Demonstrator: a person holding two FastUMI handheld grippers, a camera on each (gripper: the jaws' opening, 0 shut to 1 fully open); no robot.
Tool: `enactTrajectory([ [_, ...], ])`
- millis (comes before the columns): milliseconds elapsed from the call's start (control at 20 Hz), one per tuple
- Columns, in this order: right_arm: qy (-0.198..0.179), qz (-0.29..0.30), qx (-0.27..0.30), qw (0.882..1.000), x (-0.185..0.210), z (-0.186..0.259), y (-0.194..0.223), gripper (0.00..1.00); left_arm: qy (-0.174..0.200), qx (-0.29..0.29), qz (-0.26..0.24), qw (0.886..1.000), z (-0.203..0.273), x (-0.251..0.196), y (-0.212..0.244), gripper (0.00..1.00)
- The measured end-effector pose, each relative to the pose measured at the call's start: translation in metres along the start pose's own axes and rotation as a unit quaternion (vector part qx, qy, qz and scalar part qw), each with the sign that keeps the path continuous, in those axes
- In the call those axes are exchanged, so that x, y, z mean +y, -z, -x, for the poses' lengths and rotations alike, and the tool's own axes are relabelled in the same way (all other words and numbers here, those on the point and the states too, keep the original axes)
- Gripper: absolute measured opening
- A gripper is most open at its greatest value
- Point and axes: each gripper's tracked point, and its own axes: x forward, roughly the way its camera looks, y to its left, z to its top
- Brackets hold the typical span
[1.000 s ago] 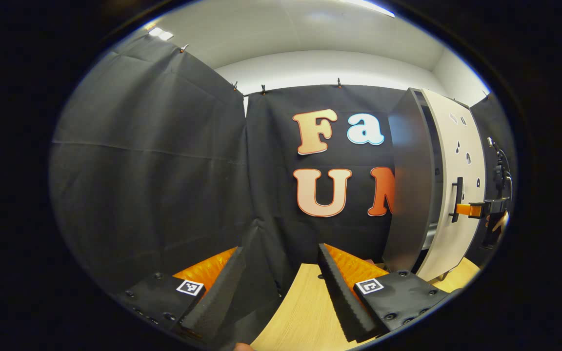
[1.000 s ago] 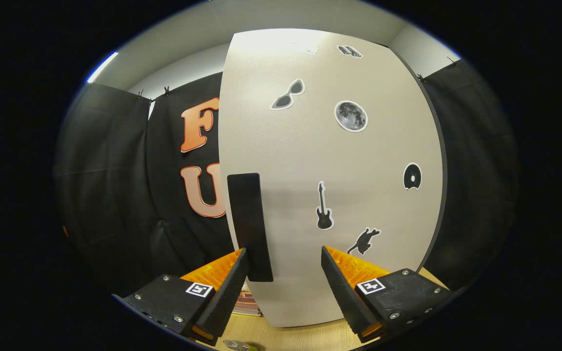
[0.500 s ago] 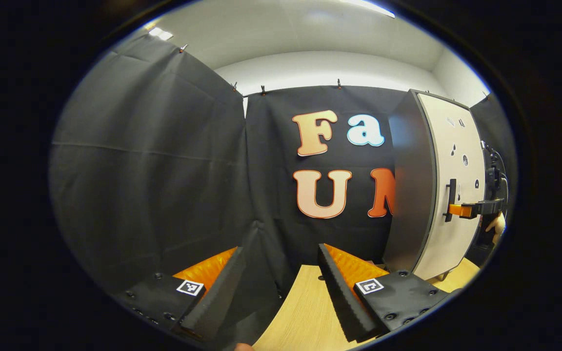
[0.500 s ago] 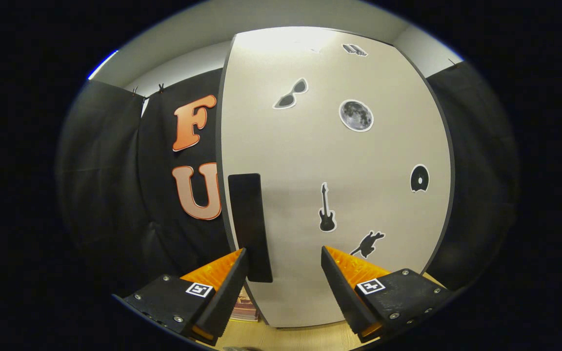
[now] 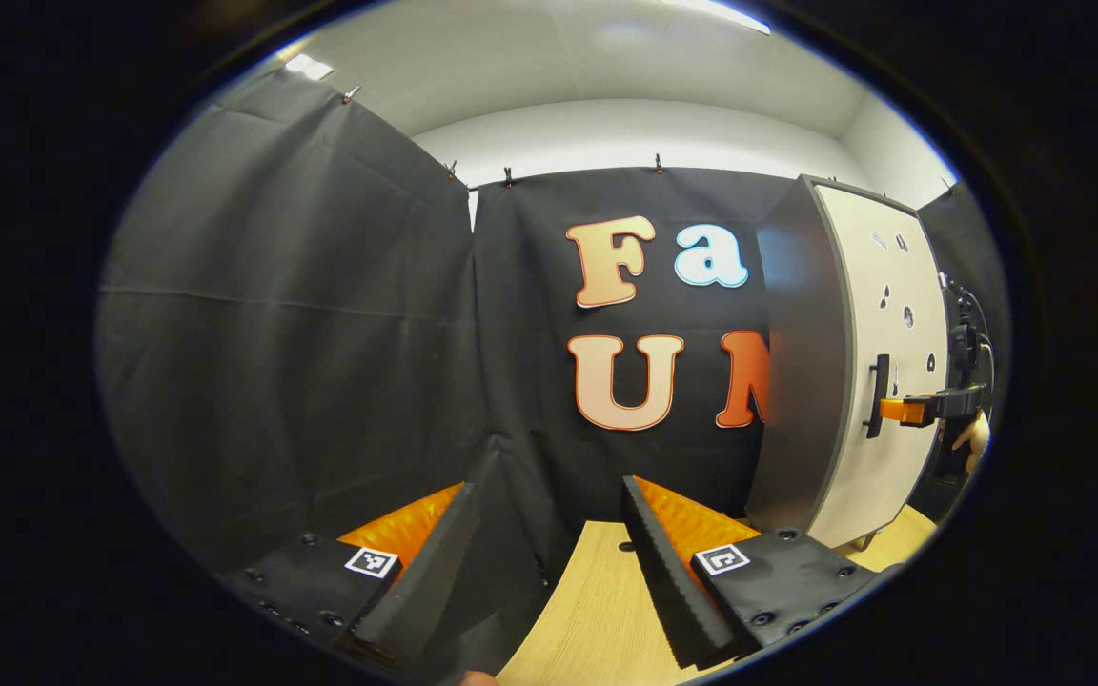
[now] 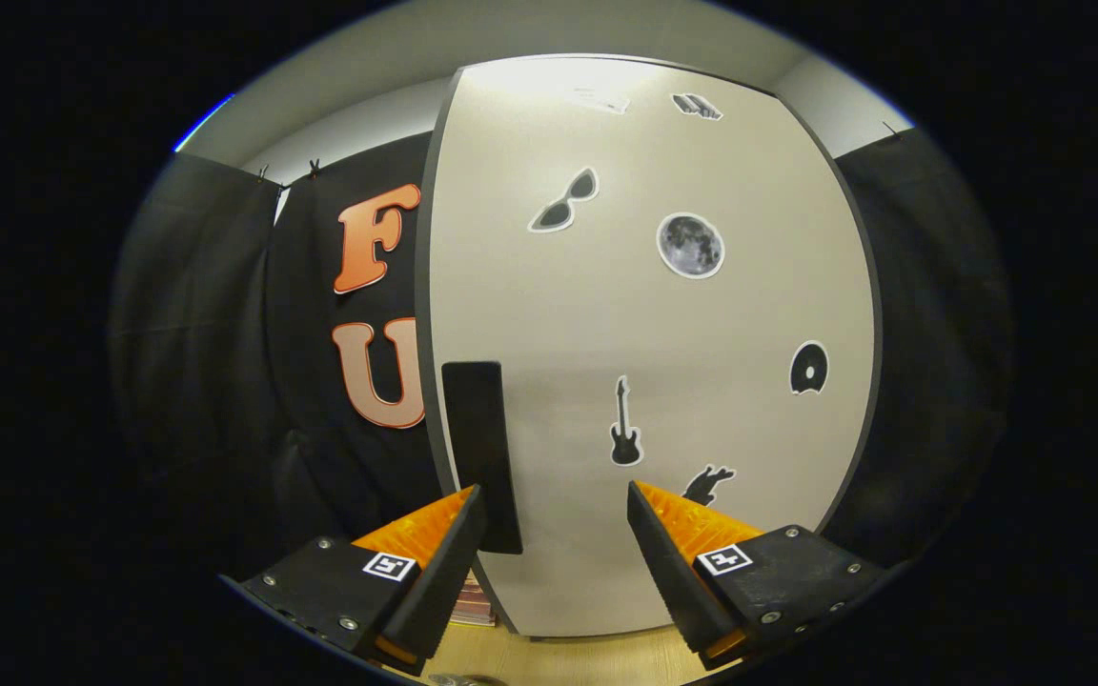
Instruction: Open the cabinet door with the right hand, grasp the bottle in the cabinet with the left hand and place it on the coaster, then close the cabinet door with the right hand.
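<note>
While the left gripper (image 5: 549, 562) waits at 6 o'clock of the left gripper view, jaws spread wide and holding nothing above the wooden table (image 5: 597, 619), the cabinet (image 5: 802, 362) stands at 3 o'clock with its door (image 5: 892, 381) looking flush against the body. At that door's handle (image 5: 878, 395) sits the right gripper (image 5: 902, 411), with a hand (image 5: 973, 438) behind it.

In the right gripper view the handle (image 6: 482, 457) hangs at about 7 o'clock, just beside the left finger (image 6: 435, 562); the jaws gape wide with only the door (image 6: 654, 333) between them, gripping nothing.

My judgement is that this is a door step, either the opening not yet begun or the closing just finished; the bottle would be behind that door if it is still inside, and I cannot tell. If opening, the next move calls for hooking the handle and swinging the door out.

Readable writing: none on the door, just stickers of sunglasses (image 6: 563, 202), a moon (image 6: 690, 245), a guitar (image 6: 622, 436) and a disc (image 6: 808, 367).
</note>
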Motion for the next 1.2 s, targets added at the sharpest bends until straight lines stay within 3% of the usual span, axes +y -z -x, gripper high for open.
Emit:
enactTrajectory([
  [500,0.04,0.043,-0.057,0.997,-0.069,0.071,-0.063,0.92,0.021,-0.04,-0.003,0.999,-0.019,-0.023,-0.059,0.95],
  [750,0.09,0.08,-0.086,0.989,-0.109,0.11,-0.087,0.92,0.018,-0.065,-0.006,0.998,-0.017,-0.015,-0.089,0.97],
  [1200,0.119,0.075,-0.103,0.985,-0.134,0.161,-0.105,0.92,0.012,-0.078,-0.015,0.997,0.001,-0.002,-0.107,0.95],
])
